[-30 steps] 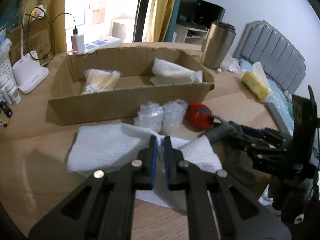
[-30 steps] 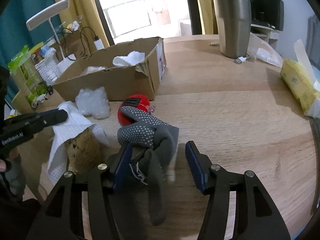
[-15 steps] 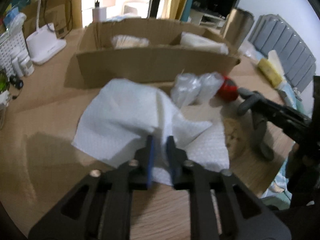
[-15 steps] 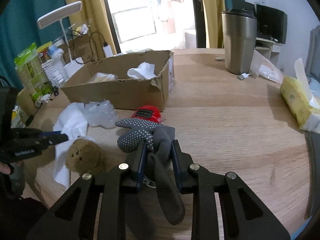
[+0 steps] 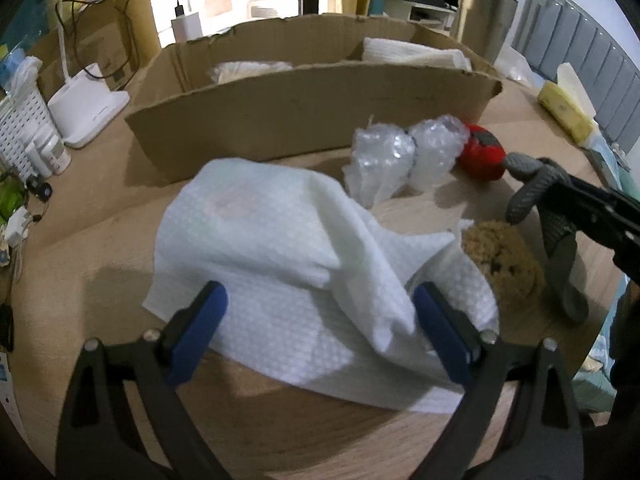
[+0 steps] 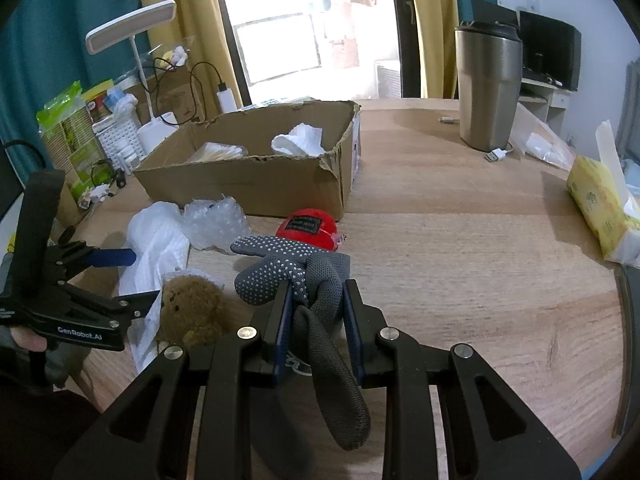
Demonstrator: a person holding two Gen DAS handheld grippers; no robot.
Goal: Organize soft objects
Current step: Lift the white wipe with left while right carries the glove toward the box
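Observation:
A crumpled white paper towel (image 5: 272, 232) lies on the wooden table between the fingers of my left gripper (image 5: 320, 294). Its jaws are opening wide and the pads do not touch the towel. My right gripper (image 6: 316, 286) is shut on a grey dotted glove (image 6: 280, 264), whose cuff hangs down between the fingers. A brown teddy bear (image 6: 192, 304) sits partly on the towel, beside the glove. Two rolls of bubble wrap (image 5: 400, 156) and a red soft toy (image 5: 480, 156) lie in front of the cardboard box (image 5: 304, 120), which holds white tissue and a pale packet.
A steel tumbler (image 6: 486, 88) stands at the back right, with a yellow tissue pack (image 6: 596, 200) at the right edge. A white basket (image 5: 20, 128), a lamp base (image 5: 88, 108) and cables crowd the left side. The table's rounded edge runs just under both grippers.
My left gripper, which was shut on the towel, has sunk toward the table and opened wide, letting the towel go. My right gripper has closed on the glove.

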